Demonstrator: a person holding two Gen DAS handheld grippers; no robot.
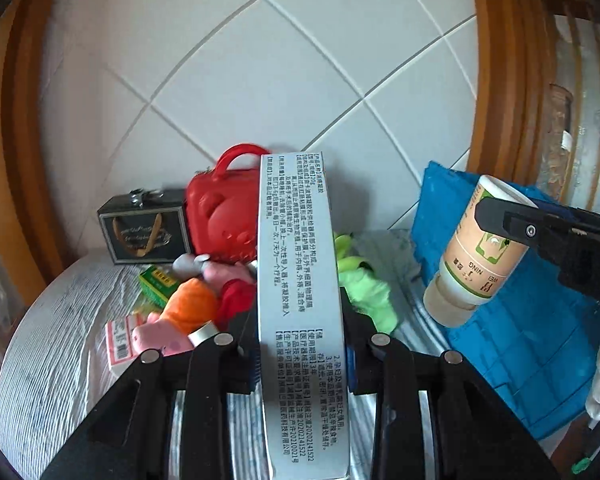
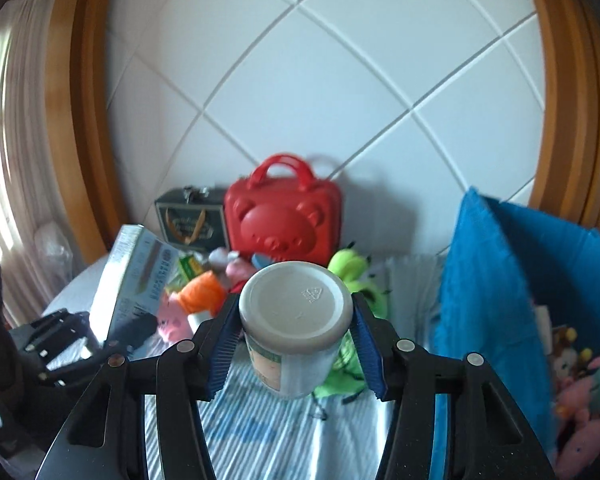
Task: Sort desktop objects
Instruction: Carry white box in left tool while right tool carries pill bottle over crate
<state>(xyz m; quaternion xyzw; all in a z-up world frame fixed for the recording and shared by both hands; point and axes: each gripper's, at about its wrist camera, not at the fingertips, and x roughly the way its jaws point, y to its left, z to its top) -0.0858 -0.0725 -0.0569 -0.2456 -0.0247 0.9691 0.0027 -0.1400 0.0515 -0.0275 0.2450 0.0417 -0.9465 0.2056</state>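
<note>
black plastic tongs, both loaded. left gripper (image 1: 304, 354) is clamped on a long white carton (image 1: 302, 312) with printed text, carton running lengthwise out past the fingertips and lifted off the table. right gripper (image 2: 296, 334) is clamped on a white-capped bottle (image 2: 294, 312), blue pads (image 2: 364, 344) pressed to both sides just under the cap, cap end facing the wrist camera. from the left wrist view the same bottle (image 1: 474, 252) hangs tilted in front of the blue bin (image 1: 512, 320), off the cloth.

outward: striped cloth (image 2: 260, 428) under both tools, bare strip right below the right gripper. clutter sits just beyond the fingertips: green plush (image 2: 352, 276), orange plush (image 1: 190, 306), pink pig plush (image 1: 162, 336), a small green box (image 1: 156, 282), a red-and-white packet (image 1: 118, 344) near the cloth's left edge. behind them the red bear case (image 2: 284, 220) and a dark gift box (image 2: 190, 220) stand against the tiled wall (image 2: 320, 80).

blue bin wall rises on the right, close beside the right gripper; more plush toys (image 2: 580, 400) inside it. wooden frame (image 2: 80, 120) bounds both sides.
</note>
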